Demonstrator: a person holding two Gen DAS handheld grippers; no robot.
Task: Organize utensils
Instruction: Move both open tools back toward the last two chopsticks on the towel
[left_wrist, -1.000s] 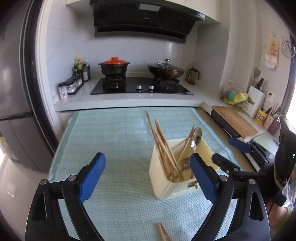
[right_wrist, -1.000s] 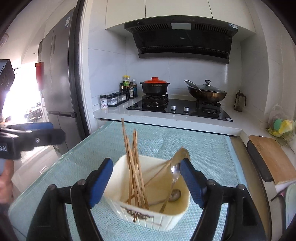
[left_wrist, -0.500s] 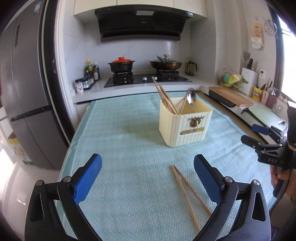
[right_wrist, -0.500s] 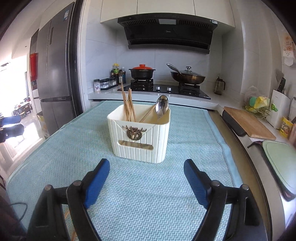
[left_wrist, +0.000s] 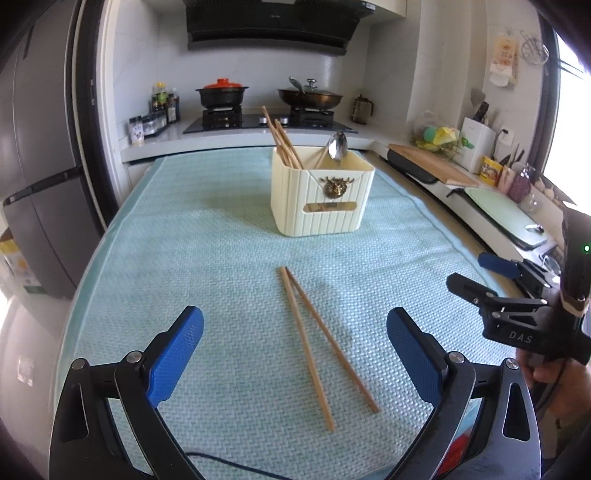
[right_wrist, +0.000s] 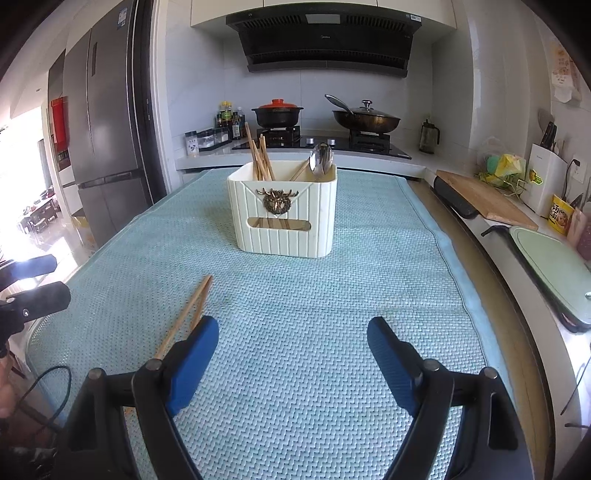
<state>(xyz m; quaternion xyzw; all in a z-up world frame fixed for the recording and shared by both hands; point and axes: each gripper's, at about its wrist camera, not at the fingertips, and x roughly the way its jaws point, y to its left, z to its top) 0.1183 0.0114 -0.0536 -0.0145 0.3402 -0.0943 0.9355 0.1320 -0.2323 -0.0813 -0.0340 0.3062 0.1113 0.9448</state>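
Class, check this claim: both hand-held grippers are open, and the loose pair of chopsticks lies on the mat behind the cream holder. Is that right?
Not quite. The loose pair of chopsticks lies in front of the cream holder, between it and the left hand-held gripper, as the left wrist view shows. Both hand-held grippers, including the right, are open.

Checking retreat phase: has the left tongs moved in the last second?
Yes. The left tongs pulled back from the cream ribbed utensil box: a second ago the box sat between its fingers, now it stands far ahead, with two loose wooden chopsticks in view.
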